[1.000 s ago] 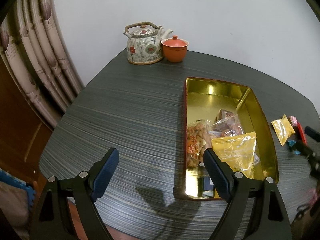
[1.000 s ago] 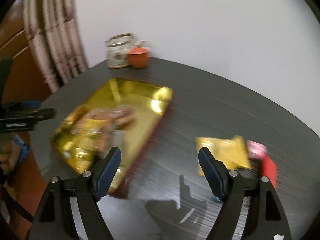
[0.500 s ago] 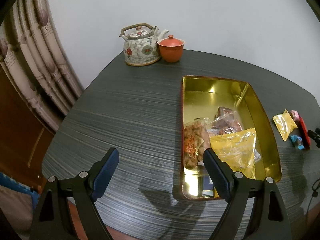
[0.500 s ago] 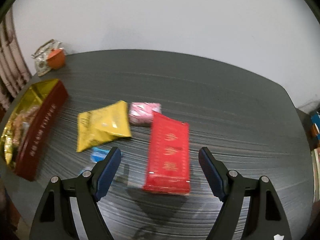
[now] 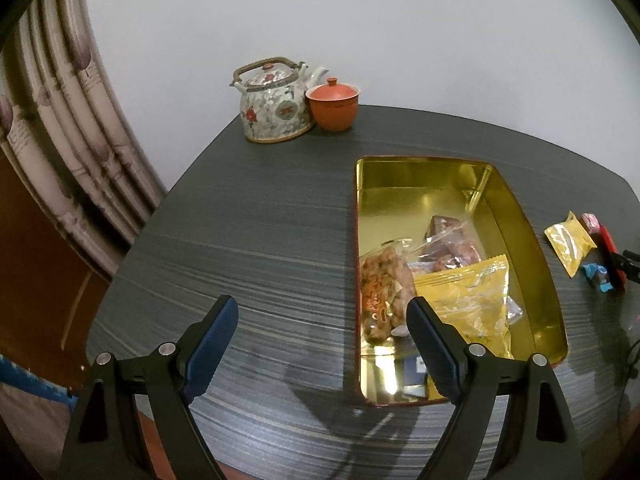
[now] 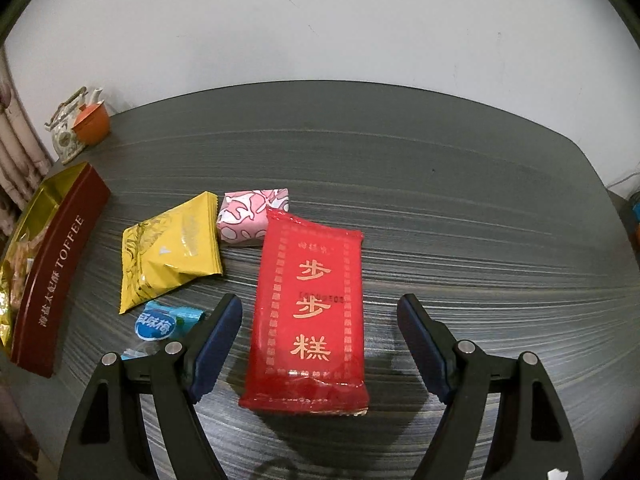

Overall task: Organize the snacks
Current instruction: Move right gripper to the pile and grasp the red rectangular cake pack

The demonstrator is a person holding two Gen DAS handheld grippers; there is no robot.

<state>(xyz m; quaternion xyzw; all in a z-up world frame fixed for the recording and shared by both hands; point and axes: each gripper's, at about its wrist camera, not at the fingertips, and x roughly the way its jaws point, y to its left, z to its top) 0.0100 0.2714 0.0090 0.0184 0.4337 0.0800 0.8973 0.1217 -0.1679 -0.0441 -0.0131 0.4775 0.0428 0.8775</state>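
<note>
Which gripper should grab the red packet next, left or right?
Right. The right gripper hangs open with the red packet lying between its fingers, untouched. The left gripper is open over bare table beside the tin, well away from it.

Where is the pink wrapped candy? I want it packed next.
Right wrist view: the pink candy lies on the table, touching the red packet's top left corner, beside the yellow packet.

Left gripper [image 5: 322, 334] angled down, fingers [image 5: 212, 336] spread, empty. Right gripper [image 6: 320, 334] likewise, fingers [image 6: 220, 336] spread.
</note>
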